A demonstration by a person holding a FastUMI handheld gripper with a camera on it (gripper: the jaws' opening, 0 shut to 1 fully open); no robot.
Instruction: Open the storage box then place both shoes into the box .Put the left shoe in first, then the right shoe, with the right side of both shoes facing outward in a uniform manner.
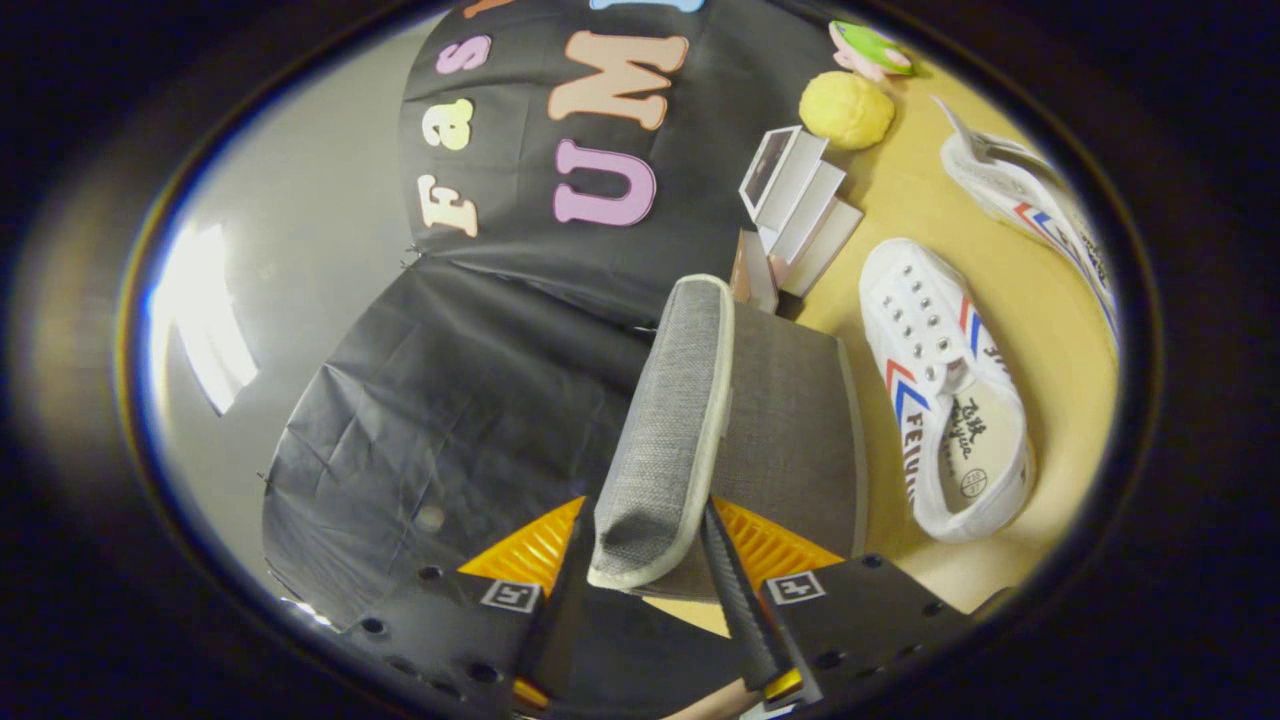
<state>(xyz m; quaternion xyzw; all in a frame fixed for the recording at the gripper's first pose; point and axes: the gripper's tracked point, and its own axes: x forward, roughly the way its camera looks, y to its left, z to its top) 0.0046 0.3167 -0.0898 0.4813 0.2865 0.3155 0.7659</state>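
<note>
The gripper (pixel 648 560) pinches the grey woven-fabric lid (pixel 668 420) of the storage box (pixel 790 440), swung up on edge; nearest white canvas shoe (pixel 945 400) lies alongside on the yellow tabletop (pixel 1040 300), lengthwise beside the box.

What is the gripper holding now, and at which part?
The gripper is shut on the grey lid of the storage box, gripping its near edge between both fingers.
</note>
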